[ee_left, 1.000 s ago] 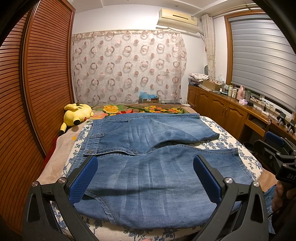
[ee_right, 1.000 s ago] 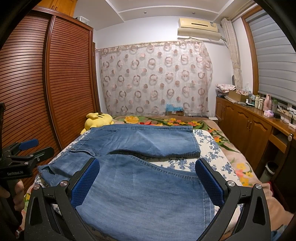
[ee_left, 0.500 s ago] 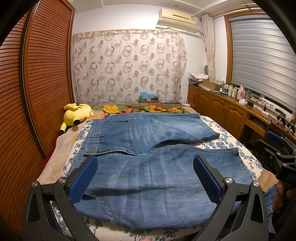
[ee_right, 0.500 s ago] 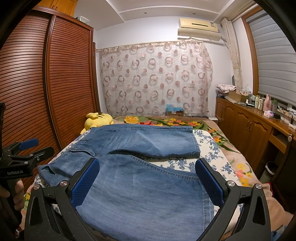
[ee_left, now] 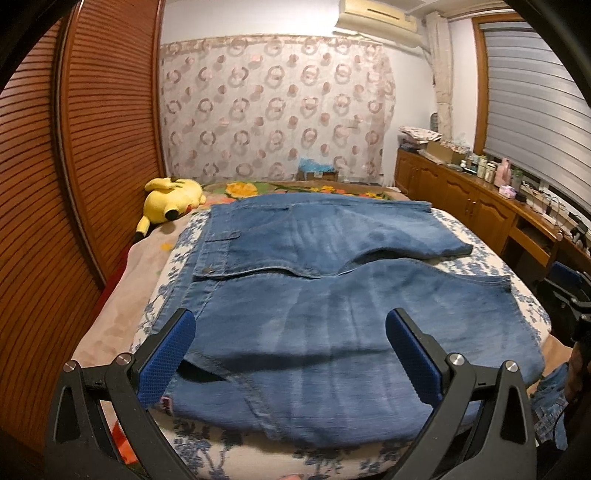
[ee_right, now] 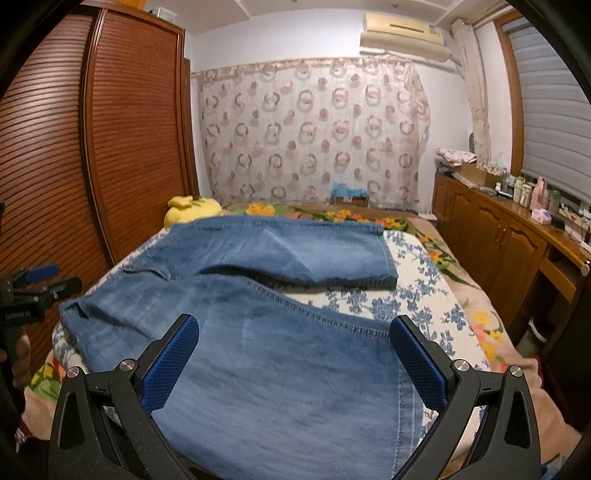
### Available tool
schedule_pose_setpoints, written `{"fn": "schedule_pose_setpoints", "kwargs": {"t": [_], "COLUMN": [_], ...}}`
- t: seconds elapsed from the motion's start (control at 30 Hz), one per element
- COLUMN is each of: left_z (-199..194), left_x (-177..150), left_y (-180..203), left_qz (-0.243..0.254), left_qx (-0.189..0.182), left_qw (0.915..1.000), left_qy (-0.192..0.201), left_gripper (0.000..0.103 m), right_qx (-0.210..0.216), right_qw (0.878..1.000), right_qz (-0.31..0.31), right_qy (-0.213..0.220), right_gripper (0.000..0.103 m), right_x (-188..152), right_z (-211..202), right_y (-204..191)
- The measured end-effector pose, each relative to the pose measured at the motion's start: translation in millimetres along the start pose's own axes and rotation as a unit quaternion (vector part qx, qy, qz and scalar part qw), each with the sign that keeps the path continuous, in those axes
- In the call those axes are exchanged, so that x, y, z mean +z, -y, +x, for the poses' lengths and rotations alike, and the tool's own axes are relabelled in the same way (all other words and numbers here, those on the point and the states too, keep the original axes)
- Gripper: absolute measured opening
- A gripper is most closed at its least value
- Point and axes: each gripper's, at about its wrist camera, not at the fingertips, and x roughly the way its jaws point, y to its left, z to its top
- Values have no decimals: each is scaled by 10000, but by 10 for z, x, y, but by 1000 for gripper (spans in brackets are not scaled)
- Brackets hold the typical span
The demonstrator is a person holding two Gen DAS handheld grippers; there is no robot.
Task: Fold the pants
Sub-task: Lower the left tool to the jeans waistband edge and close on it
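A slatted wooden wardrobe [ee_right: 110, 147] ran along the left wall. A curtain [ee_left: 273, 107] patterned with rings covered the far wall, with an air conditioner [ee_right: 402, 31] mounted above it on the white wall. On the right, a grey blind [ee_left: 535, 96] covered the window above a low wooden cabinet [ee_right: 491, 236] crowded with bottles and boxes. The bed [ee_left: 480, 254] wore a blue floral sheet, and a yellow plush toy [ee_left: 170, 199] lay near the wardrobe.

- Pants [ee_left: 325, 295] spread flat on the bed [ee_left: 480, 254] before me, legs running to my right.
- Plush toy [ee_left: 171, 199] on the bed behind the pants, left side, by the wardrobe [ee_left: 74, 166].
- Cabinets [ee_left: 476, 206] along the right; curtain [ee_left: 277, 107] behind the bed.
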Motion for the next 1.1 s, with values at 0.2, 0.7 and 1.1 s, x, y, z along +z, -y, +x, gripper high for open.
{"fn": "schedule_pose_setpoints", "kwargs": {"t": [0.2,0.7,1.1], "left_z": [120,228,134], "left_x": [-118,-397,-583], "left_y": [-198,-861,-1212], "left_qz": [-104,-569,-1013], "left_qx": [173,453,476], "left_qw": [9997,9965,9931], "left_qy": [-141,-422,-358], "left_gripper": [103,103,93], "right_qx": [76,-127,-157], "right_qw": [9989,9939,9929], "right_qz": [-76,-240,-277], "right_qy": [-462,-1069,-1144], "right_gripper": [103,103,103], "right_x": [-70,-215,-303], "right_z": [188,270,93], "right_y": [61,35,-80]}}
